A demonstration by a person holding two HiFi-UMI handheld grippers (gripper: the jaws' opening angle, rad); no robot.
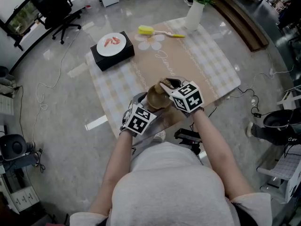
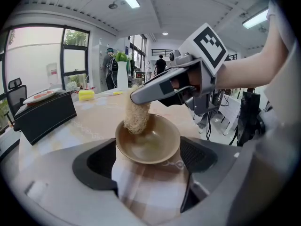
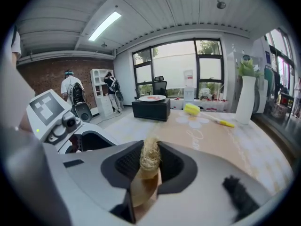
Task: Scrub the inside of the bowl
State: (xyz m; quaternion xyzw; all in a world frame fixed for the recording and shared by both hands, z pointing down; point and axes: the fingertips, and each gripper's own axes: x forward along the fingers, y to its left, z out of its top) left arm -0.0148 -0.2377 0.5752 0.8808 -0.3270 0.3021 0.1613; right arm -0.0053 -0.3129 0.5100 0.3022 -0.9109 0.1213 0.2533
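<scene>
The checked tabletop (image 1: pixel 207 65) carries the work at its near edge. There the left gripper (image 2: pixel 148 150), fingers spread wide, clamps a smooth, round brown bowl (image 1: pixel 156 98) by its sides, mouth tilted up. The right gripper (image 3: pixel 146 166), fingers closed on a coarse, fibrous scrubber (image 2: pixel 136 117), reaches in from above. The scrubber hangs upright, tip against the far inner wall, so the stroke likely runs down toward the bottom.

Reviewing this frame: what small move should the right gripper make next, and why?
Probably sweep the scrubber down and around the inner wall of the bowl toward its bottom. The right gripper is clamped on the scrubber, which sits against the wall just below the rim, and the left gripper grips the bowl by its sides.
</scene>
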